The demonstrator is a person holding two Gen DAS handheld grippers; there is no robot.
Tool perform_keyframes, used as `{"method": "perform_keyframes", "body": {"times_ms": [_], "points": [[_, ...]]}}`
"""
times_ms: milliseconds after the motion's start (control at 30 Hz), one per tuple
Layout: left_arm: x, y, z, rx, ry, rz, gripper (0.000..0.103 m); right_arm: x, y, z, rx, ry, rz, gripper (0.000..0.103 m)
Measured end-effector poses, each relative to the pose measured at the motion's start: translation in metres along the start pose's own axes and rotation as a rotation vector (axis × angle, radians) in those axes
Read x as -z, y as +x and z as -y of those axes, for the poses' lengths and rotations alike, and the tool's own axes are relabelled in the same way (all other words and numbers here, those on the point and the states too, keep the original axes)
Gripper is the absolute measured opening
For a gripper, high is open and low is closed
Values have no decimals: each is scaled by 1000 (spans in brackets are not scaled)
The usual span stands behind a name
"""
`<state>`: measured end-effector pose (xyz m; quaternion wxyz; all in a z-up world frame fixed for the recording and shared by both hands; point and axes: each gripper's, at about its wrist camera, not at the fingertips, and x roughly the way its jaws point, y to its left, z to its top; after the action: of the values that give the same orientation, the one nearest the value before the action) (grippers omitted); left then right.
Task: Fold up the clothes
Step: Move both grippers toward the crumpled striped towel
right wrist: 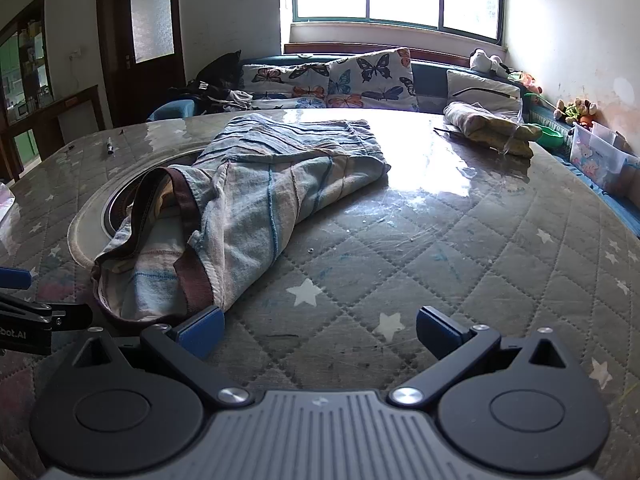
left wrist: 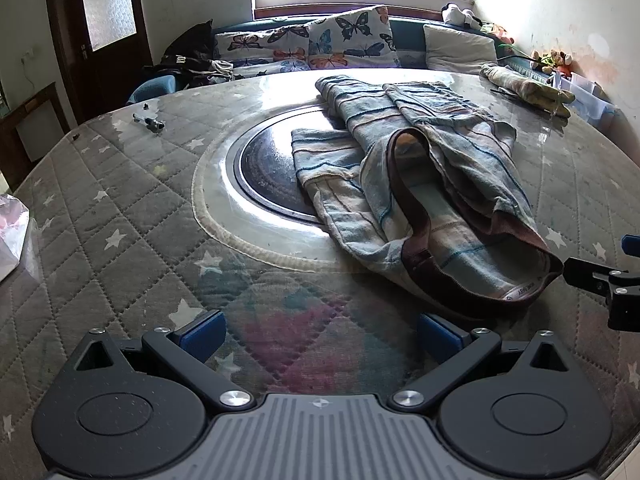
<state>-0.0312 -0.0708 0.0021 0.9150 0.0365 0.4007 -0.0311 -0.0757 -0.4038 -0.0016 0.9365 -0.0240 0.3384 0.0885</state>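
Just ahead of both jaws, the striped shorts (left wrist: pixel 420 168) lie rumpled on the bench (left wrist: pixel 120 208), brown waistband (right wrist: pixel 192 272) nearest. Left gripper (left wrist: pixel 320 332) and right gripper (right wrist: pixel 320 330) both sit with jaws wide apart, holding nothing. Looks like pre-grasp: next move likely pinching the waistband corners, one each side, to flatten before folding.

Legible print is limited to one item: the partial lettering "bot.AI" in white on the black body of the left gripper (right wrist: pixel 24 334) at the left edge of the right wrist view. A small white label (left wrist: pixel 520 293) inside the waistband of the striped shorts (left wrist: pixel 420 168) carries print too small to read.
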Motion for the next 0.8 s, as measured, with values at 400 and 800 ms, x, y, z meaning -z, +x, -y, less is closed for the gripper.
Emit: {"method": "perform_keyframes", "body": {"times_ms": [400, 800], "points": [[-5, 2, 0, 4, -4, 0, 103, -2, 3, -5, -17, -16, -7, 103], [-15, 4, -2, 8, -9, 9, 103, -13, 6, -12, -26, -55, 4, 103]]}}
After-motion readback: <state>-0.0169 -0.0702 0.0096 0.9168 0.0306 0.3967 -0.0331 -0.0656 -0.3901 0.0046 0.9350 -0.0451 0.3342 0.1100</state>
